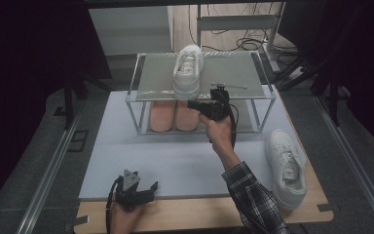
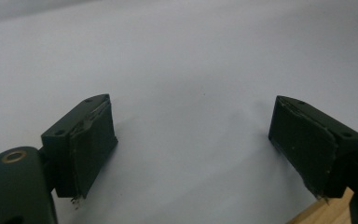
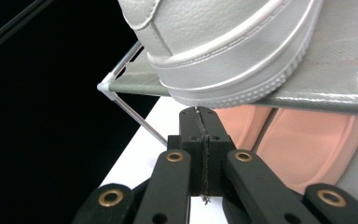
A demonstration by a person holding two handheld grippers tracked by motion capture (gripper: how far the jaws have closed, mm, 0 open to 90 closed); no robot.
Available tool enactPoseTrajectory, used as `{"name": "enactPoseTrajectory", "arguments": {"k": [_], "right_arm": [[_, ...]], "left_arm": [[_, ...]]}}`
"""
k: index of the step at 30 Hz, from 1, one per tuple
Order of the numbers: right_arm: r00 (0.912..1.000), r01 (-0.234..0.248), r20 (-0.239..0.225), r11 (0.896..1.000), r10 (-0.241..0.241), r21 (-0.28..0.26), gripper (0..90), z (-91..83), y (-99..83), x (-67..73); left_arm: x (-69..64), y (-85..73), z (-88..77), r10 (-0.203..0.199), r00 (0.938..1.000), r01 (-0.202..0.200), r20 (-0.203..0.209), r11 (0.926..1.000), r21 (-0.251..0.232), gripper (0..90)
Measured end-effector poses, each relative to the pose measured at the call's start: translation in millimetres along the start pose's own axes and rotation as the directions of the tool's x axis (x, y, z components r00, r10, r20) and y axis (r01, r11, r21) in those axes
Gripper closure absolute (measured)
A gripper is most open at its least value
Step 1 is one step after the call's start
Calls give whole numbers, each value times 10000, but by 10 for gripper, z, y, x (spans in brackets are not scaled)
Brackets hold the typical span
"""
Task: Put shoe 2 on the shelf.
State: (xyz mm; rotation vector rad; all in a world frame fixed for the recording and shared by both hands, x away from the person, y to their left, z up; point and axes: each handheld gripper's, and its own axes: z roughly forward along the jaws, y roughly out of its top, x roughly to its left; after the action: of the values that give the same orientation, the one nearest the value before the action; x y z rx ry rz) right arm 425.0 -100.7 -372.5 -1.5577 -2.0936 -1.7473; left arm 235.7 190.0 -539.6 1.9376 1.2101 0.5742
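The left tongs (image 1: 135, 191), jaws spread and empty, rest low on the bench (image 1: 175, 161). The right tongs (image 3: 199, 113), closed on nothing, sit just under the heel of the white shoe (image 3: 223, 51), which lies lengthwise on the rack's (image 1: 233, 73) top shelf, toe pointing away.

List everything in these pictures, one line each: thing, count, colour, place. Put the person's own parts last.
shoe rack: 1, metal frame with grey shelves, far half of the table.
white sneaker on the rack: 1, white, top shelf, heel toward the person.
white sneaker on the table: 1, white, right side of the table, off the rack.
pink slippers: 2, salmon pink, side by side on the lower shelf.
white mat: 1, white, under the rack.
wooden tabletop: 1, light wood, under the mat.
cables: several, dark, on the floor behind the rack.
left claw: 1, black, open, near edge of the mat.
right claw: 1, black, shut, just below the racked sneaker's heel.
plaid sleeve: 1, dark checked, right forearm.
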Motion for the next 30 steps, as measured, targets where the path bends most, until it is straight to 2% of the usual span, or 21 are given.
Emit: {"name": "enactPoseTrajectory", "arguments": {"k": [4,9,19,24,30], "right_arm": [[9999,134,-49,9999,-134,78,890,-58,-31,-9],[9984,538,183,9981,-544,315,833,-108,-92,-8],[9884,1364,527,9856,-1421,1003,625,-192,-218,-15],[9792,1768,782,9761,-1875,1264,535,-225,-265,-10],[9606,2421,1028,9589,-2583,1477,496,-291,-311,-16]], "left_arm": [[0,0,0,-2,10000,2,-1,10000,3,141],[0,0,-1,11,10000,-11,-10,10000,14,141],[0,0,-3,11,10000,-11,-8,10000,41,141],[-1,0,-3,8,10000,-8,-6,10000,38,140],[-1,0,-4,13,10000,-13,-8,10000,59,141]]}}
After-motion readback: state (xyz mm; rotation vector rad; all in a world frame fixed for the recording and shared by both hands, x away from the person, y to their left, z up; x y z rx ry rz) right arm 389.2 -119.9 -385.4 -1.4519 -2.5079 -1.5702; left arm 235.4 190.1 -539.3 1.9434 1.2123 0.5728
